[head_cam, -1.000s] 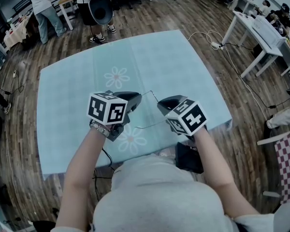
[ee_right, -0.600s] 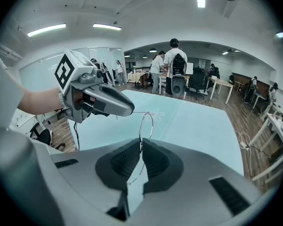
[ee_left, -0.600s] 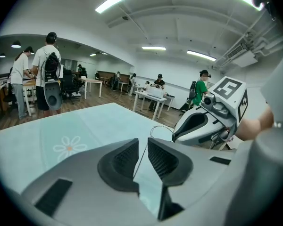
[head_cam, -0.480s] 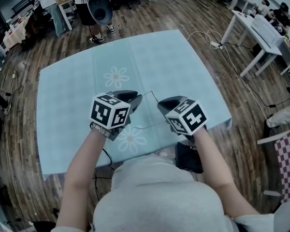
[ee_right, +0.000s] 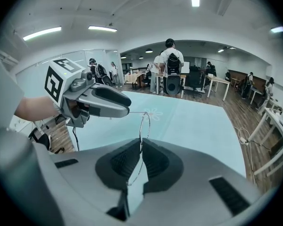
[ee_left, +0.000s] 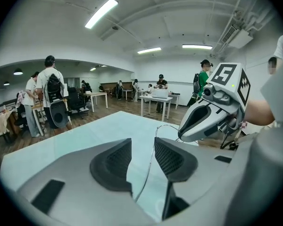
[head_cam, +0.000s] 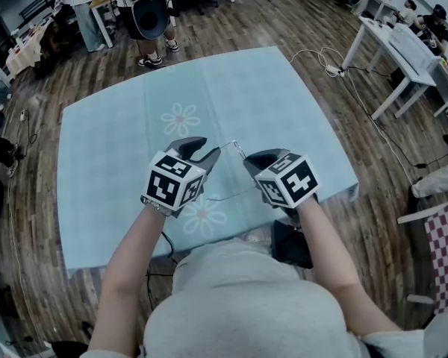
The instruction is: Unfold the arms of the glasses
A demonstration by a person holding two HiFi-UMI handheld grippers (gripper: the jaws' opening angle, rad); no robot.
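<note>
A wood floor (head_cam: 336, 148) runs through the big room I am working in from afar. White tables (head_cam: 403, 47) stand off to the right, and people stand beyond the far left corner.

The surface (head_cam: 104, 148) fills the middle of the head view. It is covered in a pale blue cloth printed with white flowers.

The person's bare arms reach over its near edge, a marker cube riding on each tool. The left gripper (head_cam: 201, 148) and the right gripper (head_cam: 248, 161) point towards each other, tips close together.

The glasses (head_cam: 237, 146) are held between the two, above the near part of the surface. They are a thin wire frame that barely shows from overhead.

In the right gripper view, the right gripper's fingers (ee_right: 155, 161) stand narrow, pinched on the frame. One wire lens ring (ee_right: 140, 128) rises just past their tips. A straight wire runs from its top to the left gripper's tip.

In the left gripper view, my left gripper's fingers (ee_left: 113, 161) have just been opening and now stand moderately apart. A thin wire arm (ee_left: 150, 166) of the glasses runs down through the gap, close beside the right-hand pad. I see no squeeze on it from either pad.
</note>
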